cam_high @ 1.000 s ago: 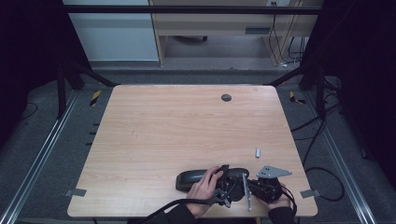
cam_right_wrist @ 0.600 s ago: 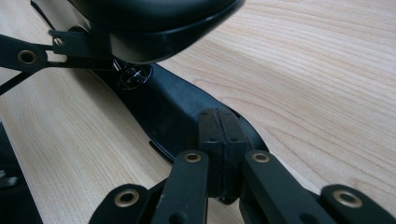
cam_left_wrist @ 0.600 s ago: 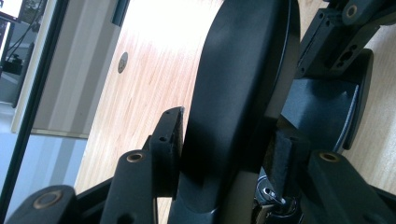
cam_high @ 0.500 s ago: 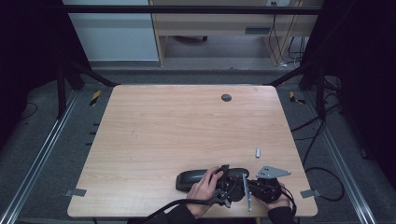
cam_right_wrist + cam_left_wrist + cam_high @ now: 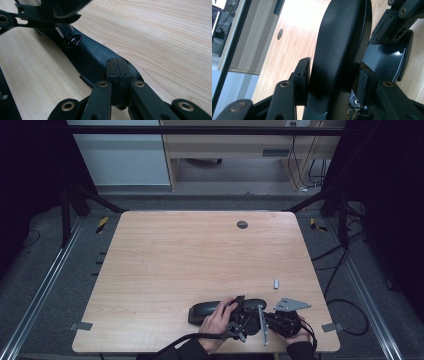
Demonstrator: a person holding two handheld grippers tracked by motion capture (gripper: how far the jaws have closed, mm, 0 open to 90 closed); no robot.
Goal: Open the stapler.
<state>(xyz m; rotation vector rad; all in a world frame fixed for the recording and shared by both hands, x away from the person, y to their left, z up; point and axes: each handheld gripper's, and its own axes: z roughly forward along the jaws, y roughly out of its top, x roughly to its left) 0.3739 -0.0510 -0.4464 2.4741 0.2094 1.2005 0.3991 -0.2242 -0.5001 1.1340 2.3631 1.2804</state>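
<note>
Nothing has visibly shifted since the earlier frames: both hands and the dark object sit in the same spot at the lower middle of the high view. One pale wooden table (image 5: 165, 270) with straight grain and rounded corners fills the centre, with one small round dark disc (image 5: 242, 224) set in its upper part. One long, smooth, matte black plastic object (image 5: 210, 310), curved like a shell, lies on the wood near the bottom edge. One left gripper (image 5: 332, 85) clamps its two foam-faced jaws on that shell's narrow body, in the lower centre of the left gripper view. One right gripper (image 5: 117, 75) has its jaws pressed together, pads touching, over the object's dark rounded end. One small grey metal cylinder (image 5: 275, 283) lies just right of it.
</note>
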